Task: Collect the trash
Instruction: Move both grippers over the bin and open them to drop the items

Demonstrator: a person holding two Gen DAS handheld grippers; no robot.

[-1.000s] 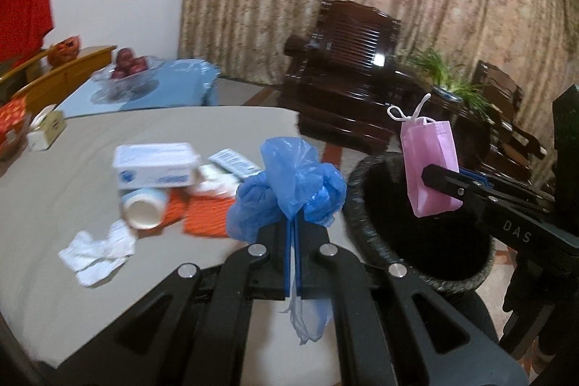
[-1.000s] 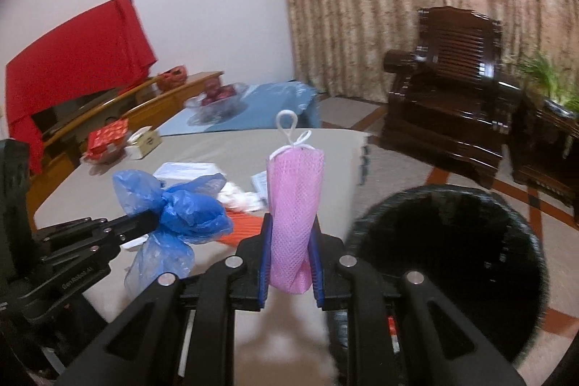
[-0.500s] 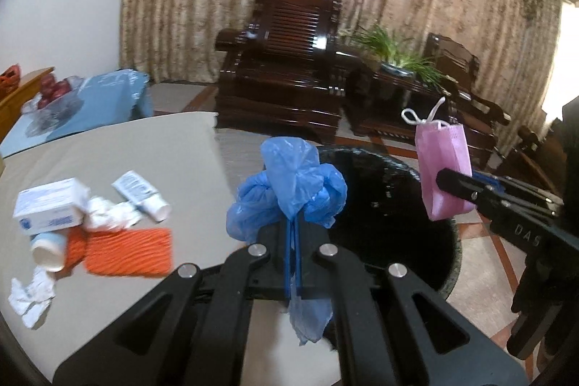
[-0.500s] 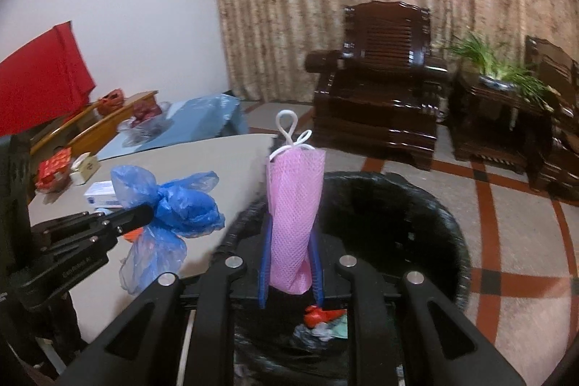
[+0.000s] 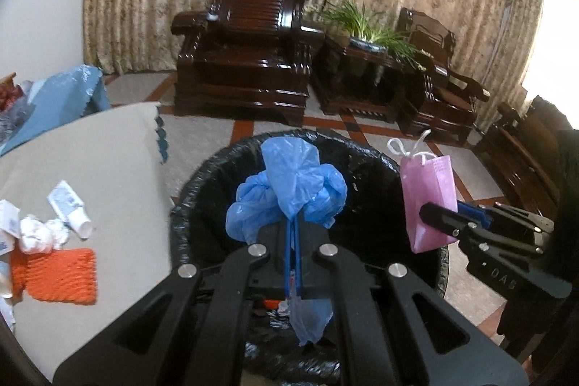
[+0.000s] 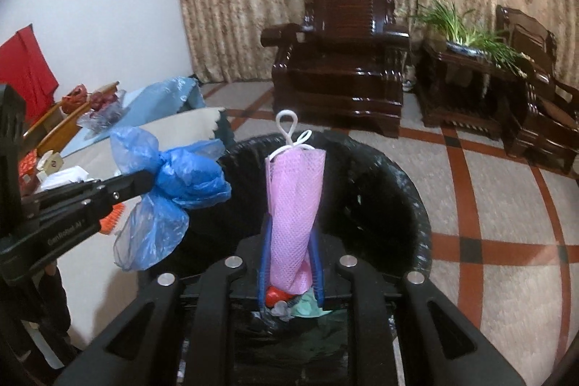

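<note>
- While both grippers hang over the mouth of the black-lined trash bin (image 5: pixel 362 169), each one carries a piece of rubbish.
- The left gripper (image 5: pixel 293 241) has its fingers pressed tight together on a crumpled blue plastic bag (image 5: pixel 289 190); the bag bunches above the fingertips and a thin tail of it hangs down below them, over the bin's opening.
- The right gripper (image 6: pixel 289 255) pinches a pink mesh pouch (image 6: pixel 293 205) between its blue-padded fingers; the pouch stands upright with its white cord loops at the top, directly above the bin.
- In the right wrist view the blue plastic bag is to the left of the pouch, near the bin's left rim.
- Inside the bin, red, green and grey scraps (image 6: pixel 289 304) lie at the bottom.
- To the left of the bin, the beige surface (image 5: pixel 108 151) carries an orange mesh piece (image 5: pixel 59 275), a crumpled white tissue (image 5: pixel 41 234) and a small white tube (image 5: pixel 70 208).
- Dark wooden armchairs (image 5: pixel 249 46) and a potted green plant (image 5: pixel 365 28) stand before the patterned curtain.
</note>
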